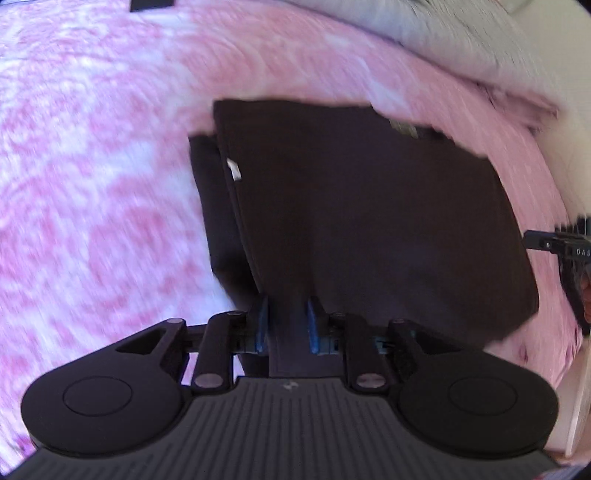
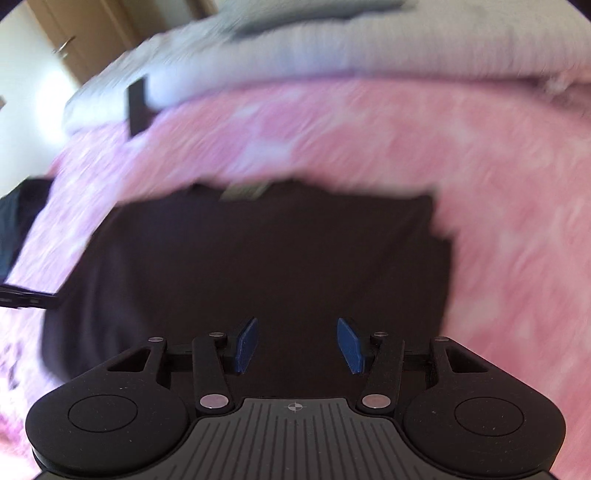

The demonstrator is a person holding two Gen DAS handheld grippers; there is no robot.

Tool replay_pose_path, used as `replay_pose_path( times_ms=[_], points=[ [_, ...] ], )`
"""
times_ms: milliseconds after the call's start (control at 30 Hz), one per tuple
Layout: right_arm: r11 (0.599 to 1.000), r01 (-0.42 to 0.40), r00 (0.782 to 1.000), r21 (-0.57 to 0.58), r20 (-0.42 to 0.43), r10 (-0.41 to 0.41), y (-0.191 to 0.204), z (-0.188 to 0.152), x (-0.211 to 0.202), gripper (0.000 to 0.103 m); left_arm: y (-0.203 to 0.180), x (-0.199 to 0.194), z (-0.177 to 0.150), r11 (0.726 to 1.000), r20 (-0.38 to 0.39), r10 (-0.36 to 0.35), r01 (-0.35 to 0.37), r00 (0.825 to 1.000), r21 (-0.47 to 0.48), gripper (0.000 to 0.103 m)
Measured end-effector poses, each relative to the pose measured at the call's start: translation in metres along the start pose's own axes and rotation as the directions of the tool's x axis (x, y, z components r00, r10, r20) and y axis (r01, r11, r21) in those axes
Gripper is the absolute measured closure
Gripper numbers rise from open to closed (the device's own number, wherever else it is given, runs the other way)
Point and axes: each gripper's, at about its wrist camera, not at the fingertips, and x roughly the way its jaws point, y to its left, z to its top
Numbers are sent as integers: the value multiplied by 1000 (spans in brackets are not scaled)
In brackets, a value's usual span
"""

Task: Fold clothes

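A dark brown garment [image 1: 369,221] lies folded on the pink patterned bedspread [image 1: 92,184]. My left gripper [image 1: 288,325] is shut on the garment's near edge, and cloth runs down between its blue pads [image 1: 263,321]. A small white tag [image 1: 233,169] shows on the garment's left fold. In the right wrist view the same garment [image 2: 277,258] lies ahead of my right gripper [image 2: 297,343], which is open and empty just above the near edge. The right gripper also shows at the right edge of the left wrist view [image 1: 569,247].
A white duvet [image 2: 332,48] is bunched along the far side of the bed. A dark object [image 2: 138,107] lies at the duvet's edge, and another dark item [image 2: 18,221] at the bed's left side. A wooden door [image 2: 66,33] stands beyond. Both views are motion-blurred.
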Motion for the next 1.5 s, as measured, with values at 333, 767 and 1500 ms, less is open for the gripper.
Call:
replay_pose_path(
  times_ms=[333, 767, 1500],
  points=[
    [988, 143, 983, 60, -122, -135, -8, -55, 19, 51, 4, 8, -30, 994, -43, 44, -40, 998, 100, 88],
    [809, 252, 940, -530, -64, -335, 41, -109, 12, 43, -114, -7, -114, 461, 193, 225, -279, 955, 843, 67],
    [613, 351, 864, -708, -7, -503, 23, -118, -10, 54, -100, -12, -116, 209, 150, 397, -249, 905, 946, 76]
  ],
)
